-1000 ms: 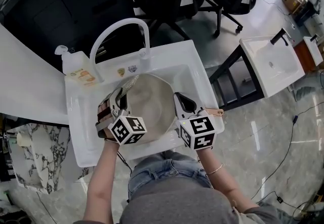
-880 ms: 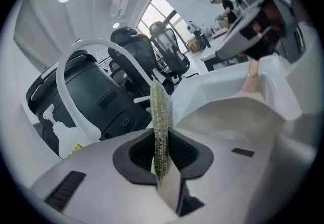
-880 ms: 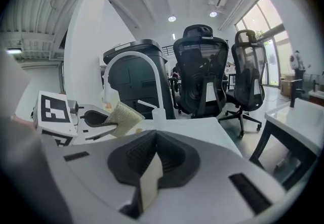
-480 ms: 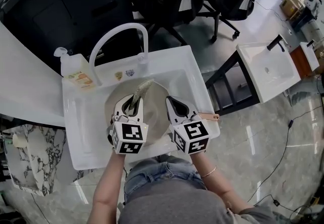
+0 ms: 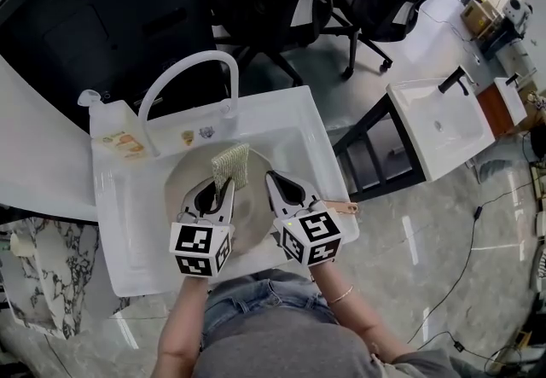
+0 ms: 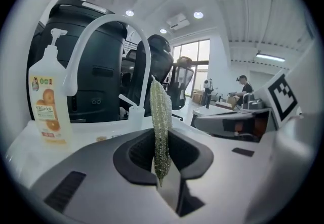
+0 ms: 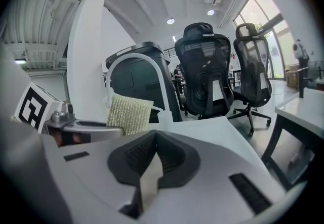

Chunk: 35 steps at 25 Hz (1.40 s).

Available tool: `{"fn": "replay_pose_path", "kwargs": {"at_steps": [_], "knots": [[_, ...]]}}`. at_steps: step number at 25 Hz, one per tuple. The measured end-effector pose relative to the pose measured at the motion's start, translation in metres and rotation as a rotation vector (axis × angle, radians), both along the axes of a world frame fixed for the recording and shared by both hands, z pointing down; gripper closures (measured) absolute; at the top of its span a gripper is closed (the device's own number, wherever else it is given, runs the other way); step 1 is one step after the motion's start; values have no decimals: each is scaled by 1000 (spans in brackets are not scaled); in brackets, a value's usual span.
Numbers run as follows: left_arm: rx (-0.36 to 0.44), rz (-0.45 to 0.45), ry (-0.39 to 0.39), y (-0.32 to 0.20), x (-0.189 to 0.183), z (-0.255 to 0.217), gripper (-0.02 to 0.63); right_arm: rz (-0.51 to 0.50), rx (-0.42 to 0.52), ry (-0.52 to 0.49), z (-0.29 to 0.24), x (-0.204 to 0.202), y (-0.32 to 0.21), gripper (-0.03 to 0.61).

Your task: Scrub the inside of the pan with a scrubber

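1. The scrubber (image 5: pixel 230 165) is clamped between the closed jaws of the left gripper (image 5: pixel 220 190), above the pan (image 5: pixel 181 184).
2. In the head view the scrubber's long axis runs away from the person, with its free end pointing toward the faucet (image 5: pixel 183 78).
3. In the left gripper view the scrubber shows edge-on as a thin upright strip. In the right gripper view its broad, knobbly face shows.
4. No view shows whether the scrubber touches the pan's inner surface.
5. The pan lies in the basin of the white sink (image 5: pixel 128 235). Its handle (image 5: pixel 345 208) points to the person's right and reaches over the sink's rim.
6. The right gripper (image 5: pixel 278 183) hangs over the right part of the pan. Its jaws are pressed together with nothing seen between them.
7. Both grippers cover much of the pan's near half. Most of the handle lies hidden under the right gripper, with only its brown end showing.
8. Neither gripper view shows the pan; each gripper's own body blocks the lower field.
9. A soap bottle (image 5: pixel 115 136) stands on the sink's surface at the back left, beside the faucet. Its label print is too small to read.
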<state>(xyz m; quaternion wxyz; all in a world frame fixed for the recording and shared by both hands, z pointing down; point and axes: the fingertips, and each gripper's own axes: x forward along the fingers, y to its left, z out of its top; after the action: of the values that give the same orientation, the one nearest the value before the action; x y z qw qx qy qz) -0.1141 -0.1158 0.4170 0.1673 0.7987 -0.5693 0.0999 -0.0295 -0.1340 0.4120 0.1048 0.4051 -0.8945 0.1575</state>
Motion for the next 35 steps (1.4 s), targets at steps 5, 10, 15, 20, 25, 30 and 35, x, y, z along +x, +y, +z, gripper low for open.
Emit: {"fn": "replay_pose_path", "kwargs": {"at_steps": [5,10,15,20,25,30,35], "knots": [[39,-50,11,1,-8,-3,548,-46,-4,-5,3,-12,1,568],[61,-77,25,-2,-13,-5,548,-75,13,-9,3,-21,2,569],[68,-102,28,-6,-17,-5,548,-82,21,-3,4,-23,-2,570],[64,-102,32,-8,-15,-2,548,-88,18,3,6,-23,-3,569],[65,-109,32,-11,-15,-3,548,-95,28,-9,4,-24,-5,569],[68,-116,36,-11,-16,-5,548,-92,30,-12,4,-22,-6,569],[70,-125,33,-10,-17,-6,548,-92,33,-12,4,-21,-5,570]]}}
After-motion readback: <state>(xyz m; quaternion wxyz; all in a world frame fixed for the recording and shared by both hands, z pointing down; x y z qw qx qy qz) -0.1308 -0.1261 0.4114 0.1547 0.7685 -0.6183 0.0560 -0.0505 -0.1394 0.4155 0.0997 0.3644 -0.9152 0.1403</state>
